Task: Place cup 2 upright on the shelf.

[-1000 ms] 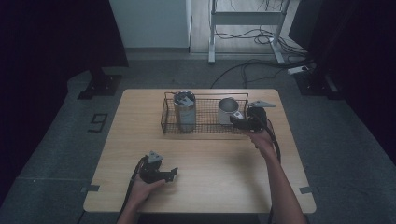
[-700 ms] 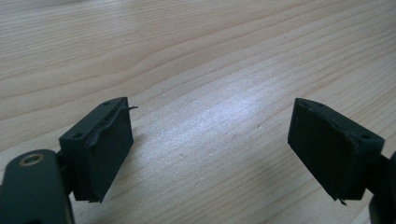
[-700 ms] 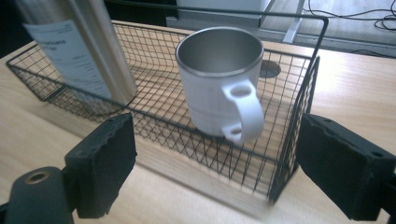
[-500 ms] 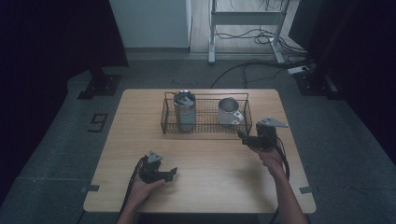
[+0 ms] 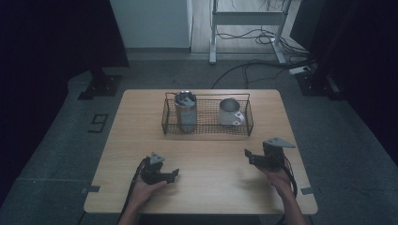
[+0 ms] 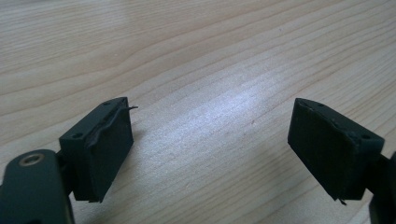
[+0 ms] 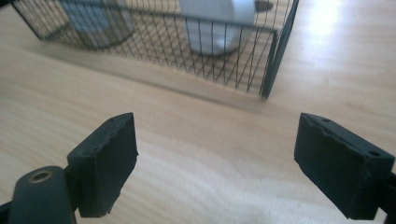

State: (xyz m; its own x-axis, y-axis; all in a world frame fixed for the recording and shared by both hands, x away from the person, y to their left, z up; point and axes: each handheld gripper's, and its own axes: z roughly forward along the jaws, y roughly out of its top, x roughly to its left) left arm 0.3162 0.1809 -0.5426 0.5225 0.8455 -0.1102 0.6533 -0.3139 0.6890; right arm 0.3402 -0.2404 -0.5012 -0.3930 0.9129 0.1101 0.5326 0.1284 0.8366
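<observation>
A: High view first; where is the mug (image 5: 230, 112)?
B: Inside the far basket (image 5: 206, 132), right of the tall cup (image 5: 186, 115); left gripper (image 5: 174, 175) and right gripper (image 5: 248, 157) wait near, jaws wide apart, holding nothing.
A: Next?
B: Putting-in looks done; maybe just rest the hands.

A pale wooden bench (image 5: 206, 187) stands on a grey floor (image 5: 56, 159). A black wire basket (image 5: 206, 127) sits on its far half, near the middle. The left tool (image 5: 171, 174) rests on the bench near the front edge.
</observation>
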